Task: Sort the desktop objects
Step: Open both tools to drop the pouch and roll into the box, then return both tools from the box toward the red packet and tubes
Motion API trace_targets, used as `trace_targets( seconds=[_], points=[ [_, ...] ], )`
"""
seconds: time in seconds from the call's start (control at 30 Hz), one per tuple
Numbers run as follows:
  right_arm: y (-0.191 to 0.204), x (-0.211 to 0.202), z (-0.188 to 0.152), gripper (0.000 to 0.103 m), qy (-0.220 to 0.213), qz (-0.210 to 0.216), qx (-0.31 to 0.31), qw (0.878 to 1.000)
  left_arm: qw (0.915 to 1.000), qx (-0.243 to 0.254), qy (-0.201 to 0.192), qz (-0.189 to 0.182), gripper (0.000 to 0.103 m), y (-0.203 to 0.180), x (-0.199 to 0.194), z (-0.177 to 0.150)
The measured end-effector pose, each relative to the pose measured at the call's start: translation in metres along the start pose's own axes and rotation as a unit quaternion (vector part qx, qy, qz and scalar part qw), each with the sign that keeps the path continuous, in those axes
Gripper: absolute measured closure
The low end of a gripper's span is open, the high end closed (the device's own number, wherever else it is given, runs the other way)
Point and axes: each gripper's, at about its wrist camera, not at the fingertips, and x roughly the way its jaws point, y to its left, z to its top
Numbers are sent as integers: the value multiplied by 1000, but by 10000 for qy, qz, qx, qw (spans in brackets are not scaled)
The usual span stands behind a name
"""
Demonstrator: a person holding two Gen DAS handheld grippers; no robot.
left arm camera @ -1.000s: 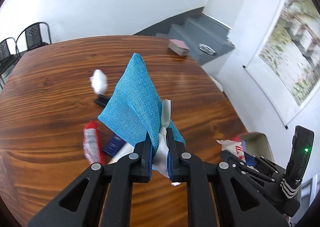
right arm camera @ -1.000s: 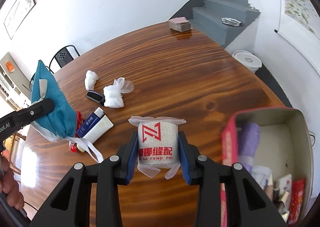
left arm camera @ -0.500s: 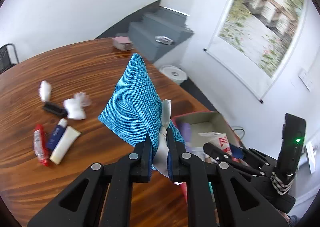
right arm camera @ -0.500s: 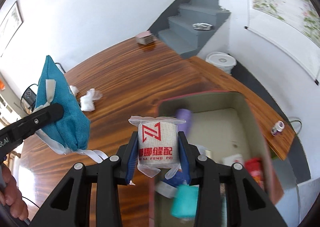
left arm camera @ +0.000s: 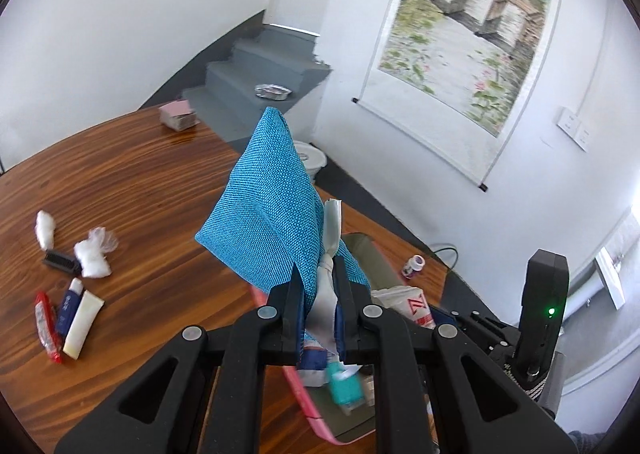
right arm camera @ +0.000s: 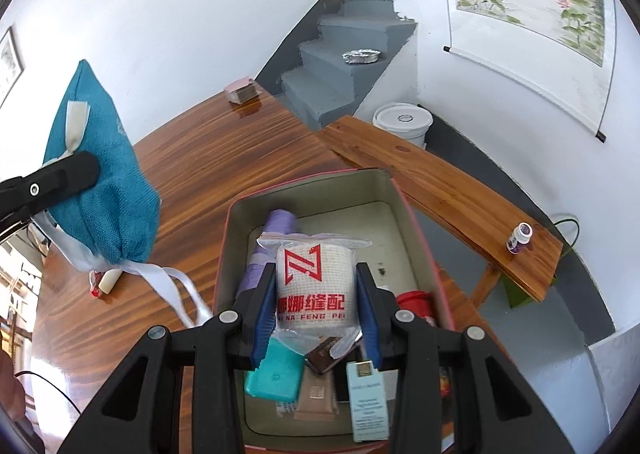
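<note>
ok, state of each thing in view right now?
left gripper: shut on the blue pouch, by its white ribbon
right gripper: shut on the bagged white roll, above the box
pink box: open, partly filled
blue pouch: held up, off the table
tubes: lying on the table
small bottle: upright on the bench

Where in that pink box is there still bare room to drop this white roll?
The pink box has bare floor at its far end, beyond the purple roll and toward the right wall. Its near end is crowded: teal case, pale blue carton, red-lidded jar.
</note>
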Motion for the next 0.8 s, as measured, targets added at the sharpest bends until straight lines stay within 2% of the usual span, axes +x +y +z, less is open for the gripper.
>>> trace_targets(
  seconds=[0.13, 0.2, 0.27, 0.37, 0.53, 0.8],
  points=[
    [-11, -7, -2, 62, -37, -62, 77, 9999, 9996, 169, 77, -224, 90, -18, 10, 3],
    [-18, -8, -3, 62, -28, -93, 121, 9999, 9987, 267, 223, -385, 86, -27, 18, 3],
    [-24, -8, -5, 60, 37, -61, 199, 9998, 9978, 341, 337, -448, 66, -33, 25, 2],
    [-31, -3, -8, 59, 185, -2, 321, 9993, 9977, 409, 364, -403, 50, -37, 30, -3],
    [-35, 0, -12, 43, 242, 23, 344, 9991, 9985, 207, 439, -263, 49, -27, 32, -7],
    [-22, 5, -10, 39, 269, 185, 199, 9993, 9989, -178, 411, 115, 49, 0, 23, -11]
  ],
)
